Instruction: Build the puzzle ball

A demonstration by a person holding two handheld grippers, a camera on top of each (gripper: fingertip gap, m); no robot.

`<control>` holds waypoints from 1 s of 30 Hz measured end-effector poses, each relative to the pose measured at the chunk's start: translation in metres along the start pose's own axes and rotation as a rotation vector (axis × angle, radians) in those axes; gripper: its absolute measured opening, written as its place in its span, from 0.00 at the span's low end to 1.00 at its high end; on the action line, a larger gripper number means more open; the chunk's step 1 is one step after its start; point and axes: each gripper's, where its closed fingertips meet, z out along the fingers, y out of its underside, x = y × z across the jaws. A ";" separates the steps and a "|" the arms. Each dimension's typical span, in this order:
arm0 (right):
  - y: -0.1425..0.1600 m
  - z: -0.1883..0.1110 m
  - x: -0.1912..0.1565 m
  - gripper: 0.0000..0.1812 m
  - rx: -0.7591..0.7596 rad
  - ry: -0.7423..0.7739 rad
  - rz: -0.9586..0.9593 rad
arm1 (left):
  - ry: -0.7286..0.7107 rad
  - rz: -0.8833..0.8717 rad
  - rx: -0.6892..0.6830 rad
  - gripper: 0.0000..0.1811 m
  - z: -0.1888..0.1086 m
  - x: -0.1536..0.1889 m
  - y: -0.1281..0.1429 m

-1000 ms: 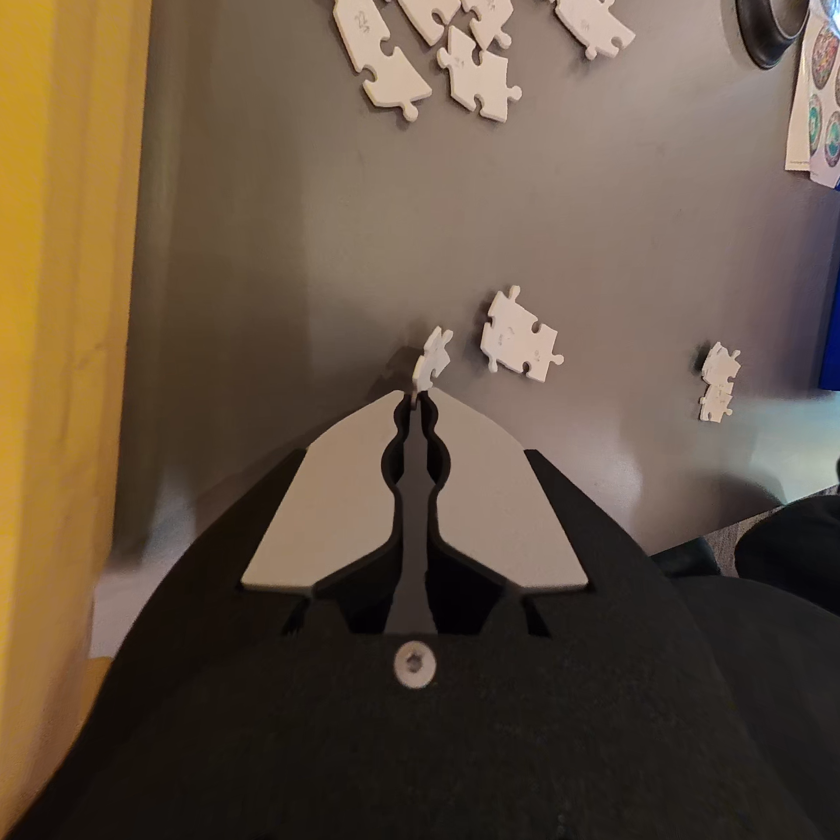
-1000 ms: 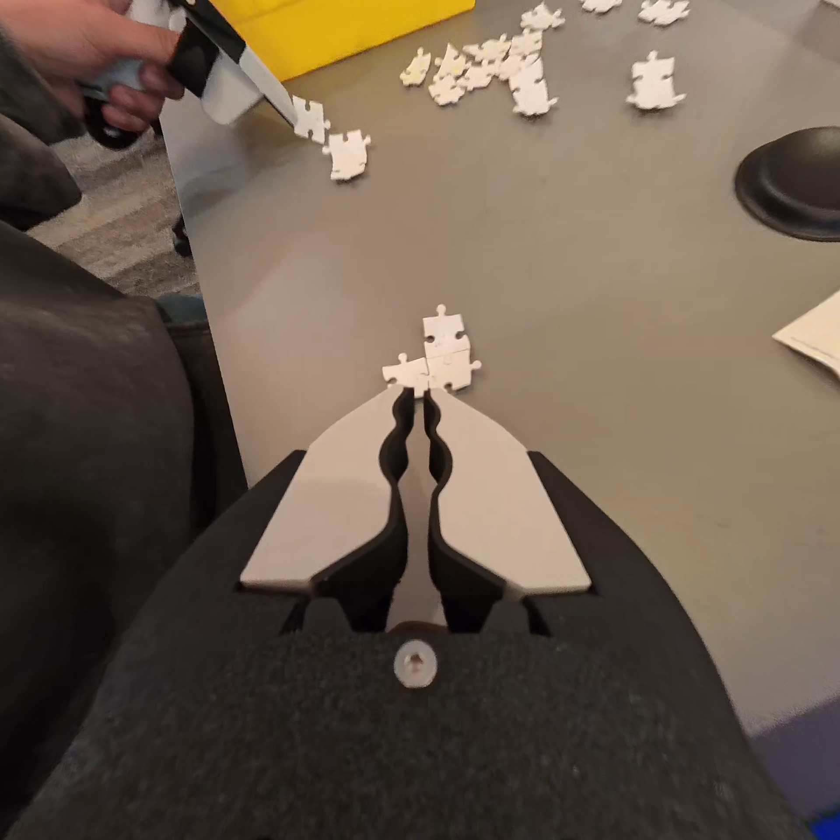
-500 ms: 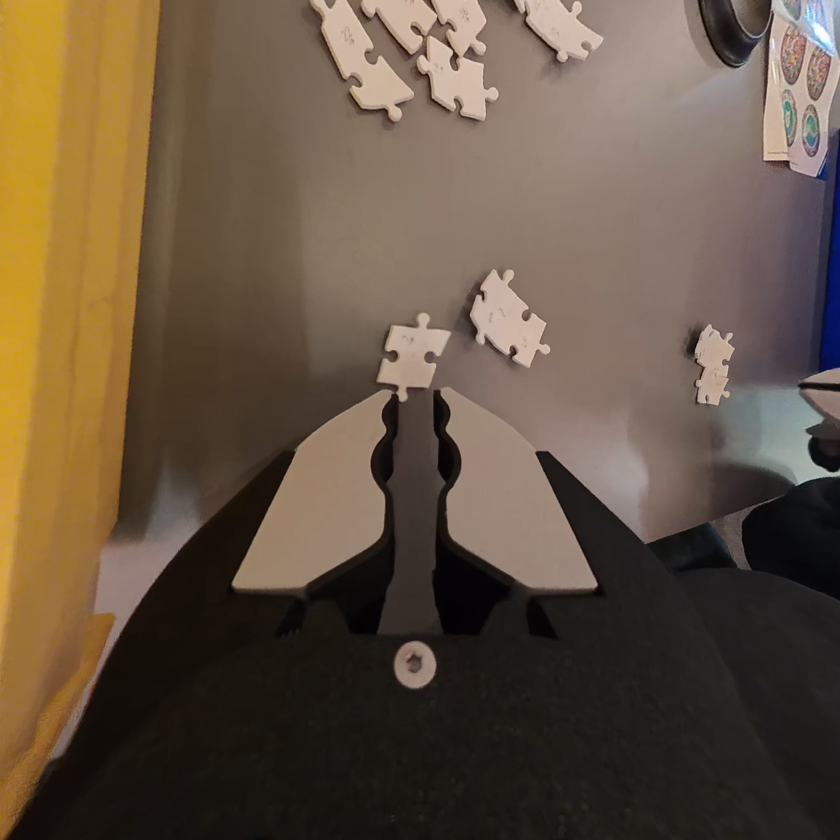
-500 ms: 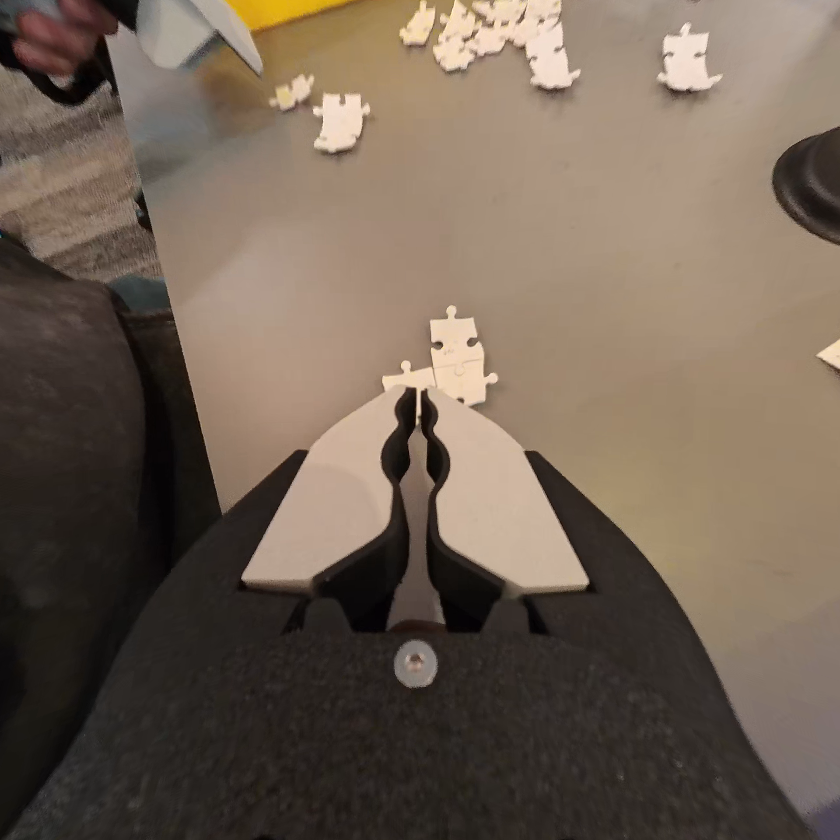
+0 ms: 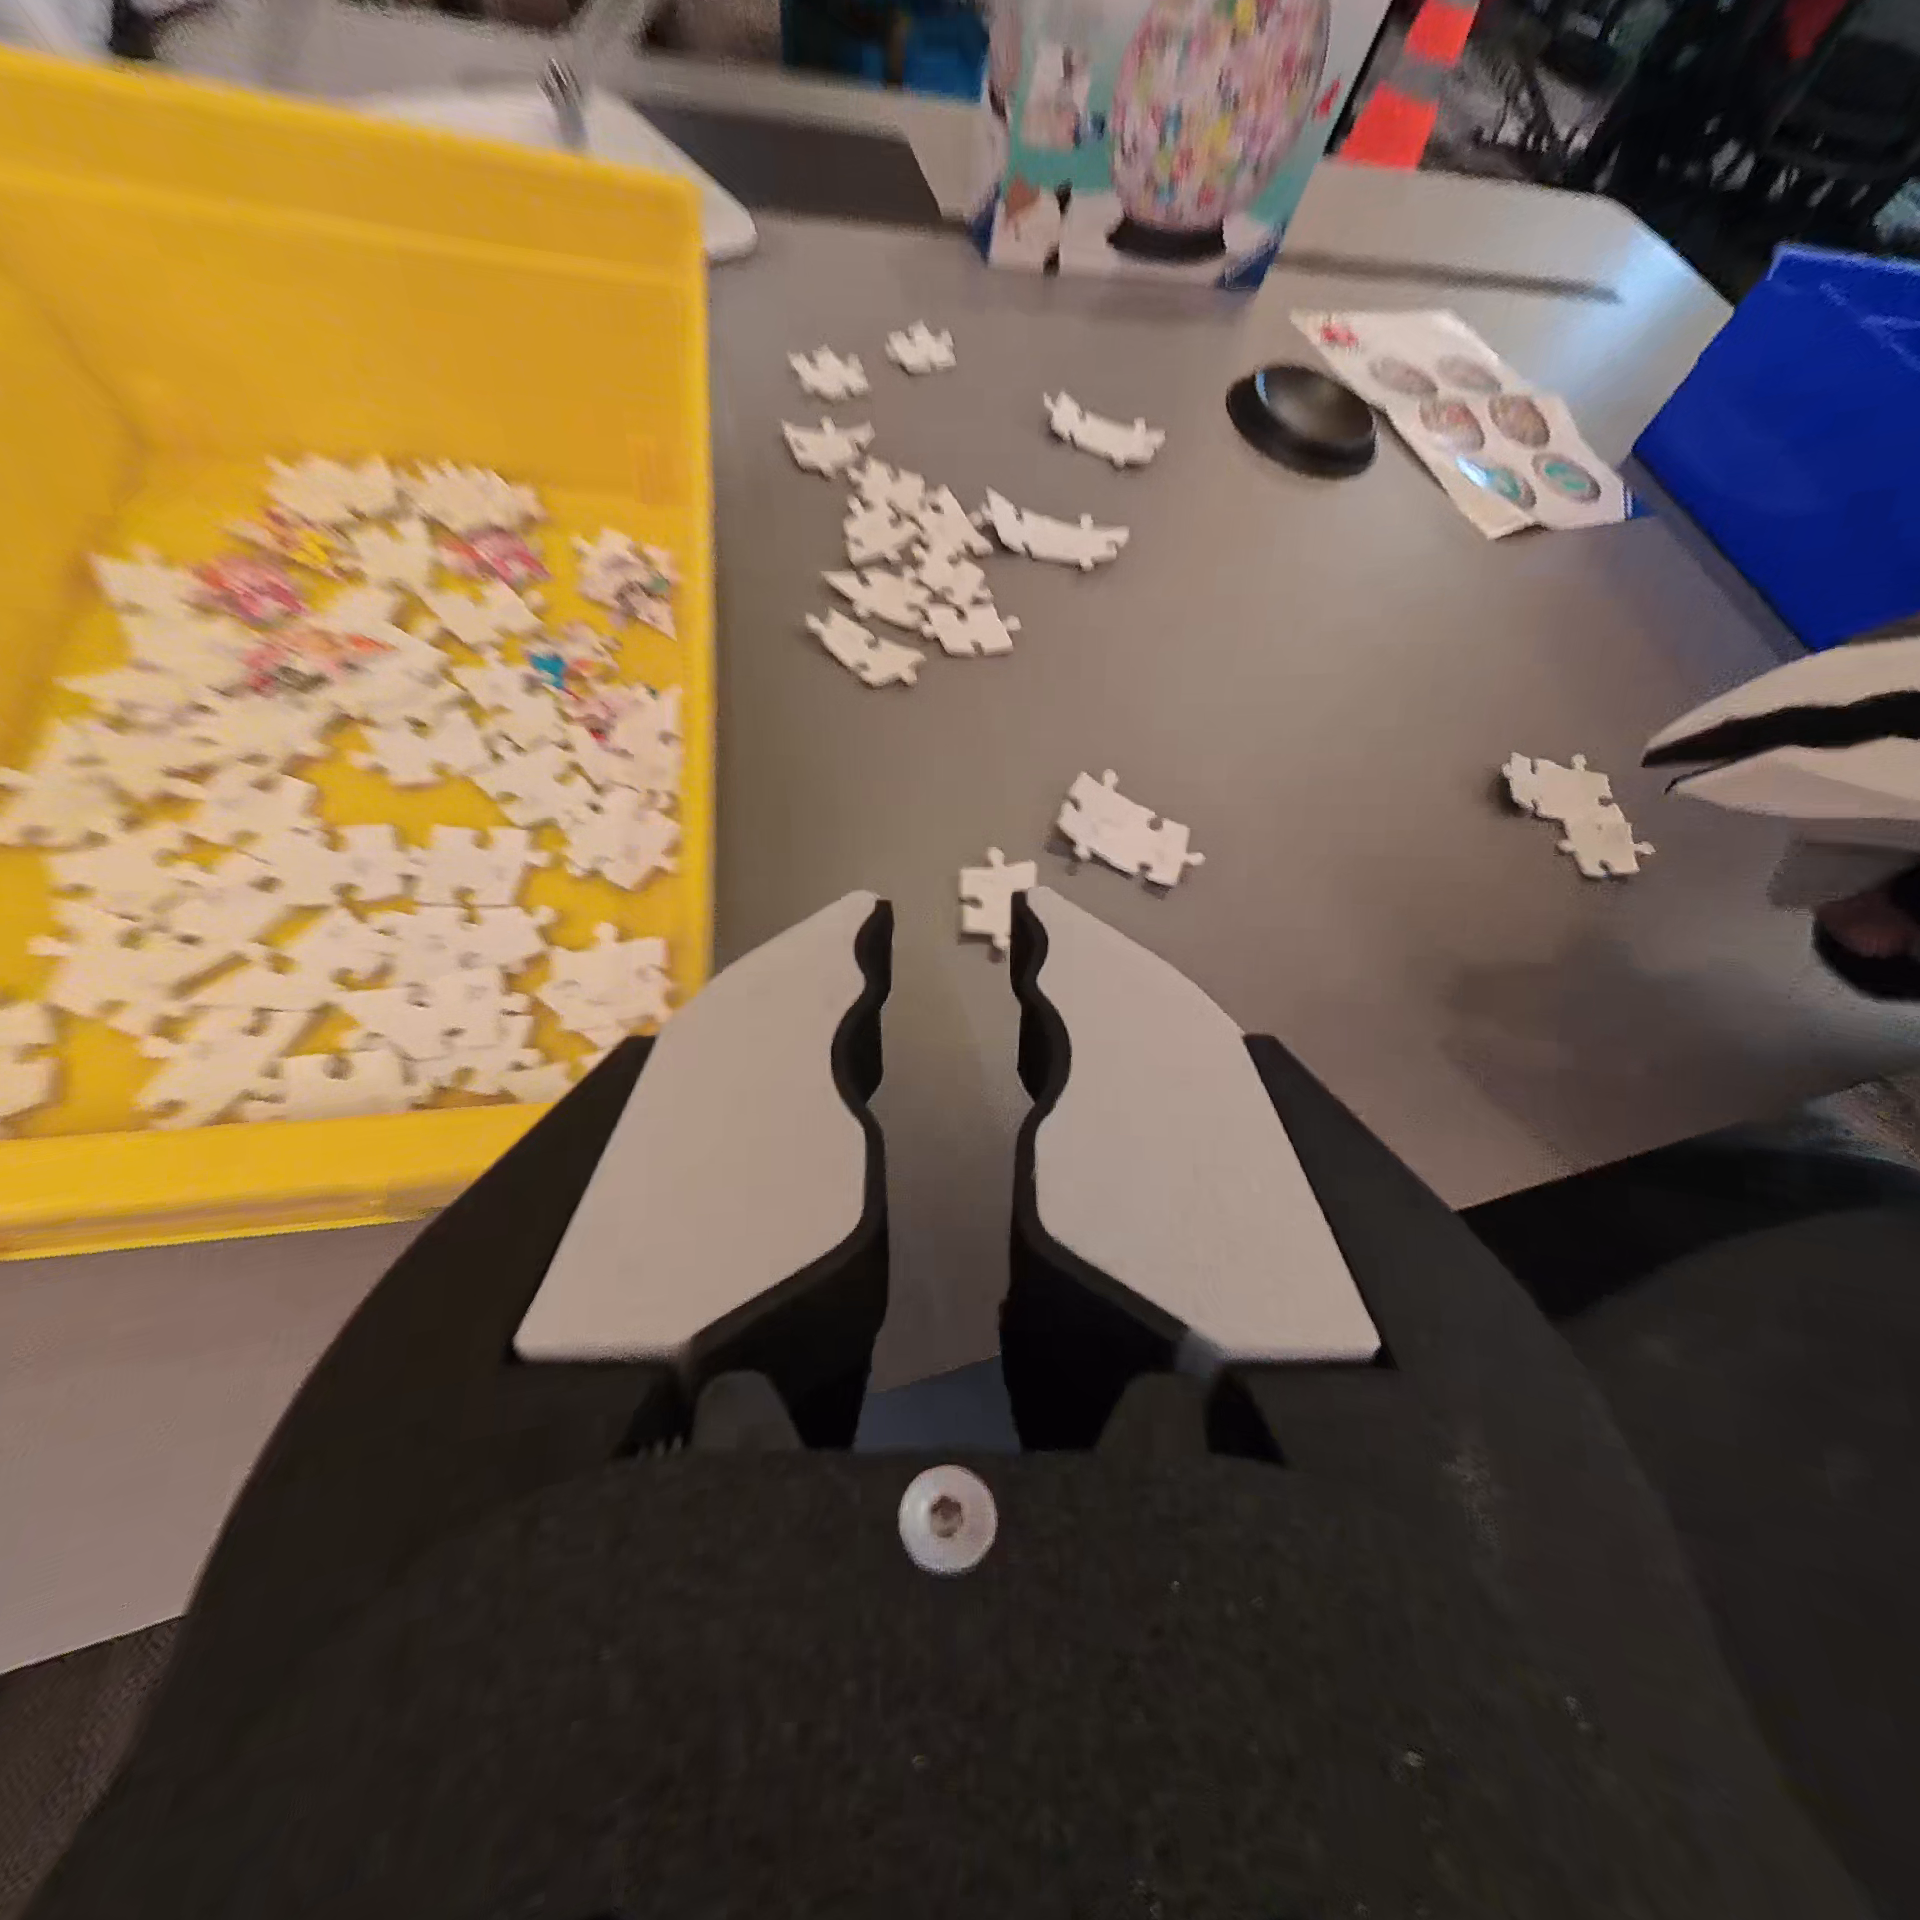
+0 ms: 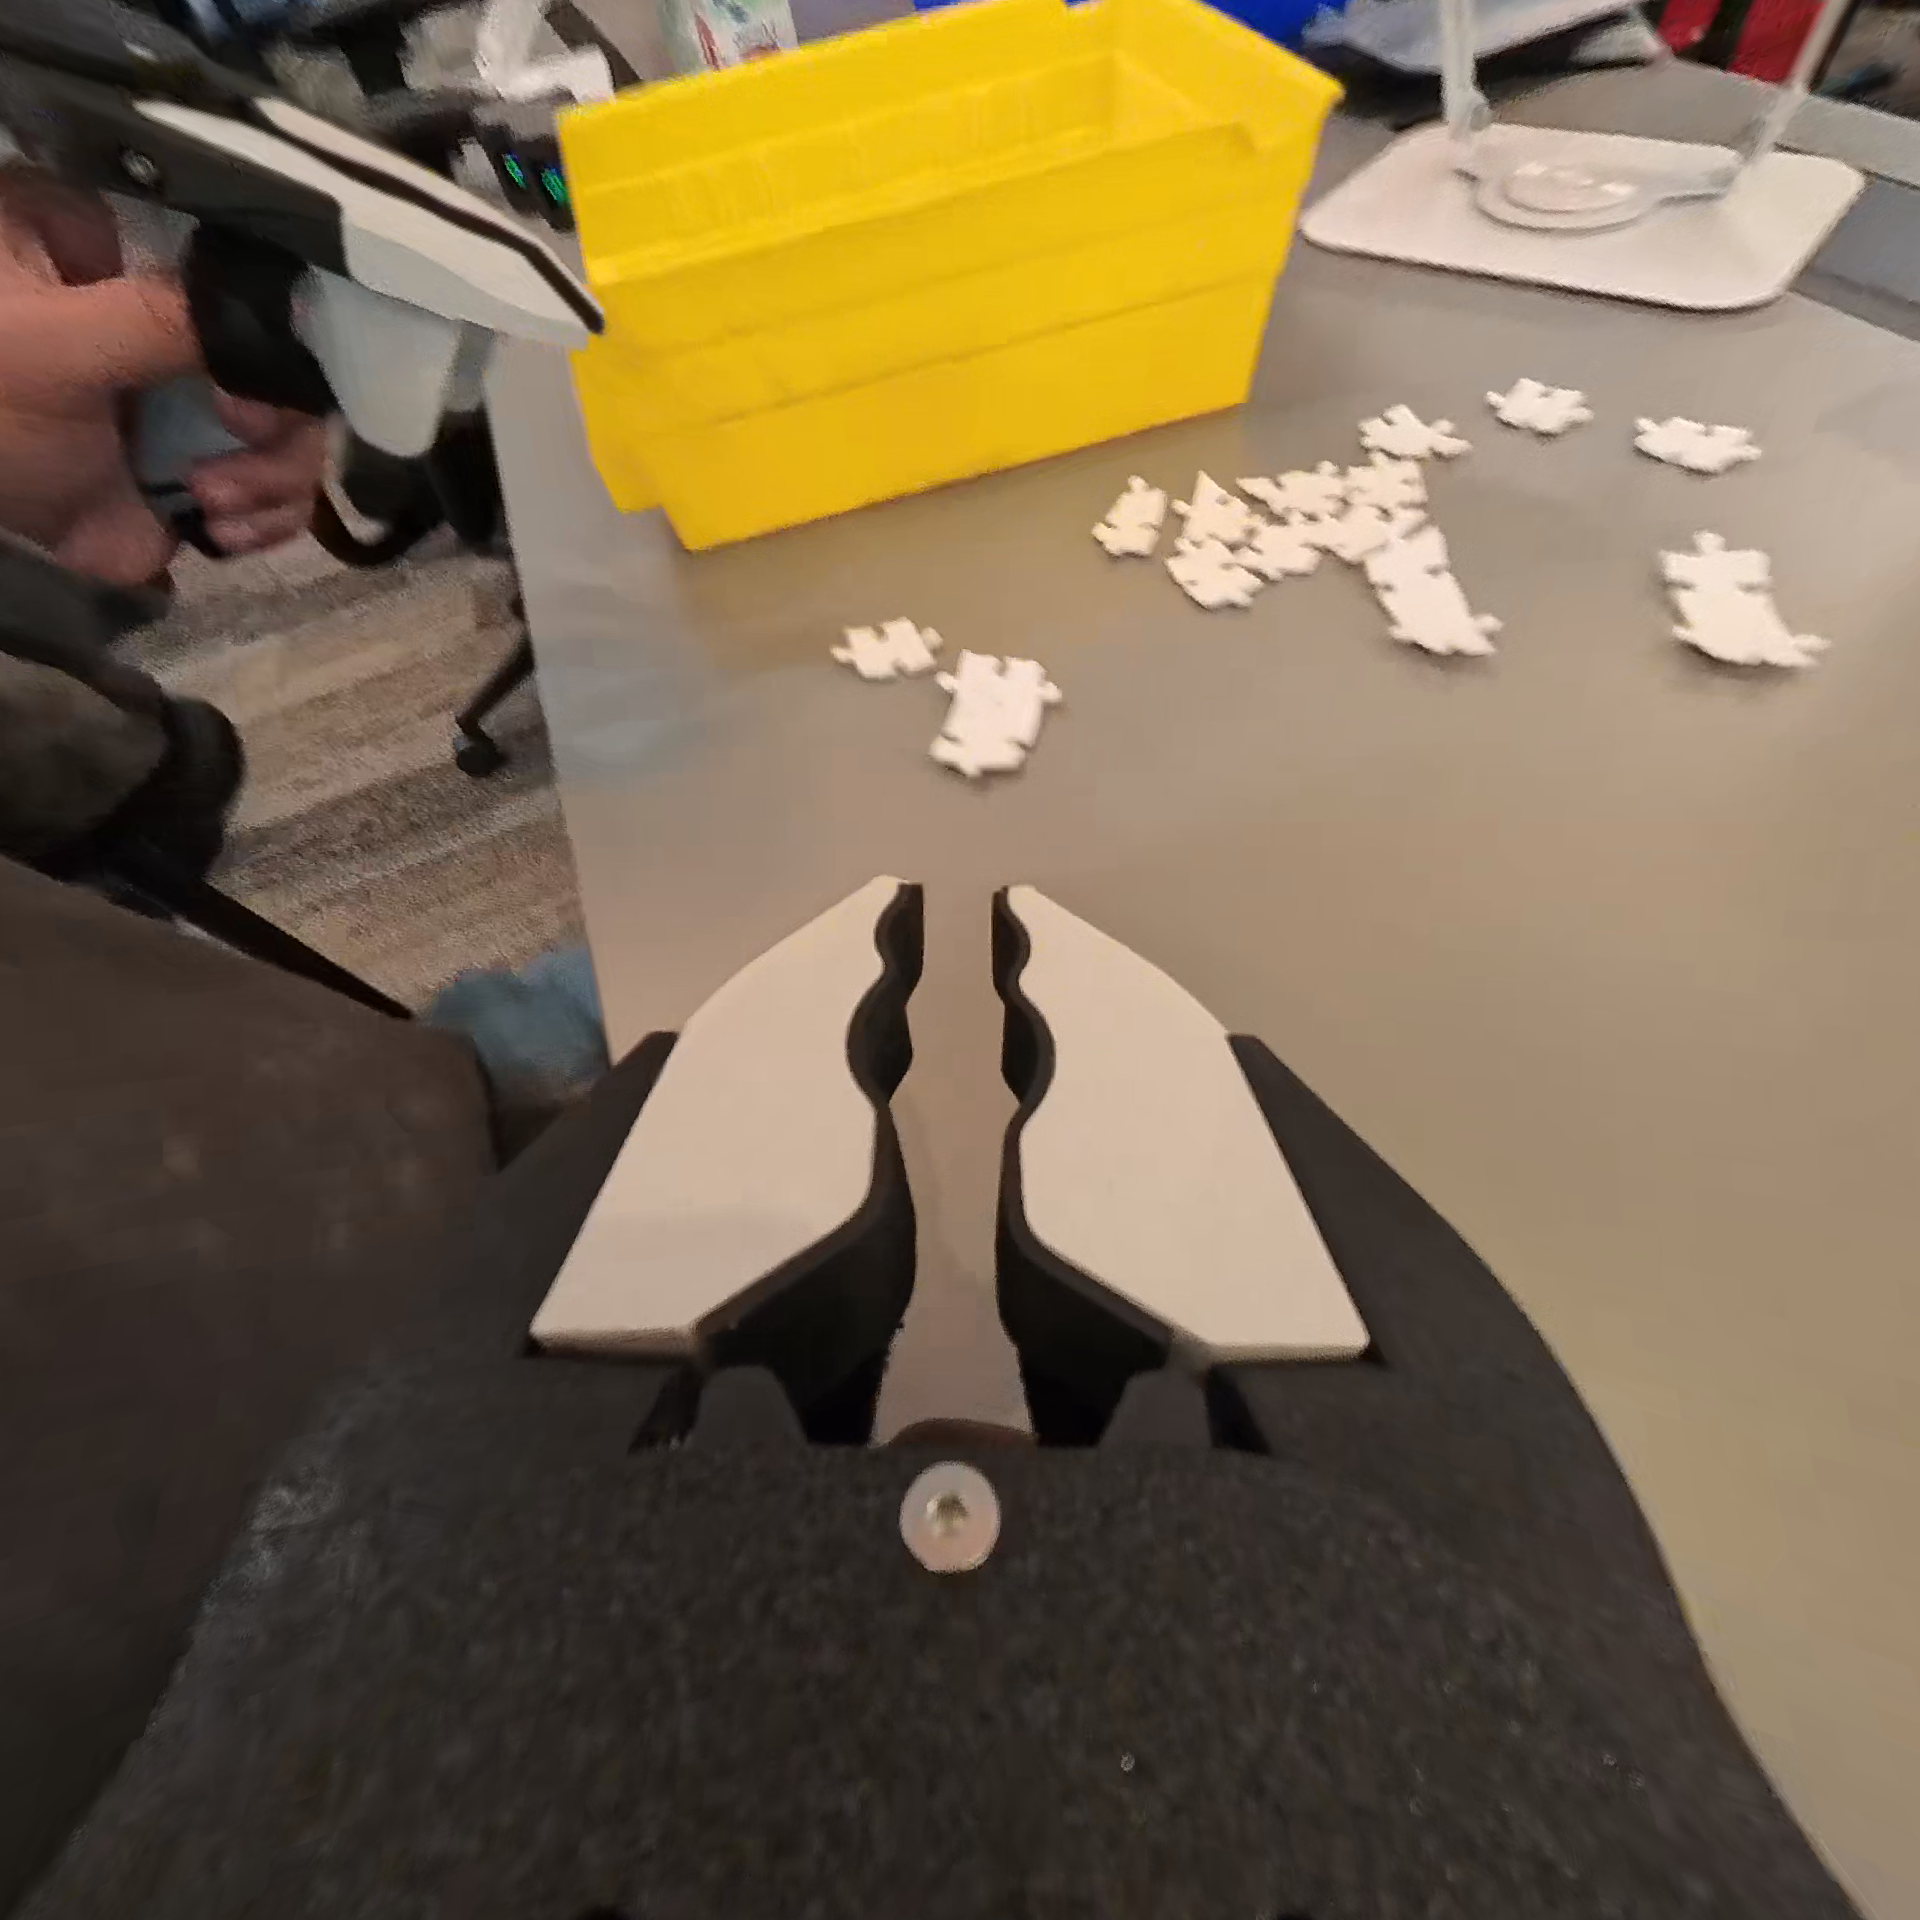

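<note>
The left gripper (image 5: 951,914) now stands with its pale fingers parted and nothing between them, lifted back above the grey tabletop (image 5: 1299,727). A second ago it pinched a single white puzzle piece (image 5: 992,896) by one edge; half a second ago the jaws had already spread and the piece lay flat just beyond the tips. That piece now rests on the table right ahead of the left gripper's right fingertip, just beside a joined white two-piece section (image 5: 1127,831).

The right gripper (image 6: 956,899) has also let go: its jaws, nearly shut on the edge of a small white three-piece cluster (image 5: 1574,812) earlier, are now apart and empty. The cluster has dropped out of its own view, probably hidden under the gripper body, though the left wrist view shows it on the table just beside the right gripper's tips.

Both tools have pulled back and tilted up, so the whole workspace shows: the yellow plastic bin (image 5: 686,343) of loose pieces off to the left gripper's left, a scatter of white pieces (image 5: 914,566) farther ahead, the black round stand (image 5: 1301,421) and the printed puzzle box (image 5: 1143,135) beyond.

Judged from this, a placing step has ended with both grippers free. The ball is far from built; only small flat fragments exist, and the next piece likely comes from the bin or the scatter.
</note>
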 end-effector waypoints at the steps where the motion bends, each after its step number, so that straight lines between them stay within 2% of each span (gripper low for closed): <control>1: -0.004 0.010 -0.010 0.07 0.032 -0.018 0.015 | -0.014 0.015 0.037 0.12 -0.008 -0.007 -0.005; 3: -0.009 0.029 -0.027 0.07 0.072 -0.058 0.029 | -0.047 0.043 0.088 0.17 -0.022 -0.024 -0.014; 5: -0.011 0.043 -0.035 0.07 0.082 -0.068 0.008 | -0.091 0.080 0.078 0.24 -0.031 -0.047 -0.017; 6: -0.013 0.047 -0.035 0.07 0.085 -0.063 -0.009 | -0.113 0.103 0.050 0.27 -0.034 -0.060 -0.015; 10: -0.032 0.051 -0.023 0.07 0.117 -0.014 -0.030 | -0.175 0.194 -0.106 0.27 -0.036 -0.105 0.000; 14: -0.052 0.050 -0.007 0.07 0.101 0.032 -0.070 | -0.102 0.199 -0.253 0.27 -0.024 -0.120 0.011; 15: -0.058 0.050 -0.004 0.07 0.101 0.028 -0.071 | -0.081 0.200 -0.305 0.29 -0.020 -0.123 0.016; 18: -0.073 0.055 0.002 0.07 0.097 0.009 -0.069 | -0.105 0.242 -0.386 0.31 -0.008 -0.140 0.020; 23: -0.076 0.082 0.000 0.07 0.001 -0.114 -0.077 | -0.021 0.275 -0.406 0.30 0.006 -0.139 0.011; 26: -0.070 0.101 0.001 0.08 -0.054 -0.166 -0.089 | 0.115 0.299 -0.425 0.26 0.020 -0.123 0.010; 30: -0.063 0.120 0.004 0.08 -0.087 -0.208 -0.071 | 0.287 0.384 -0.588 0.22 0.040 -0.106 0.032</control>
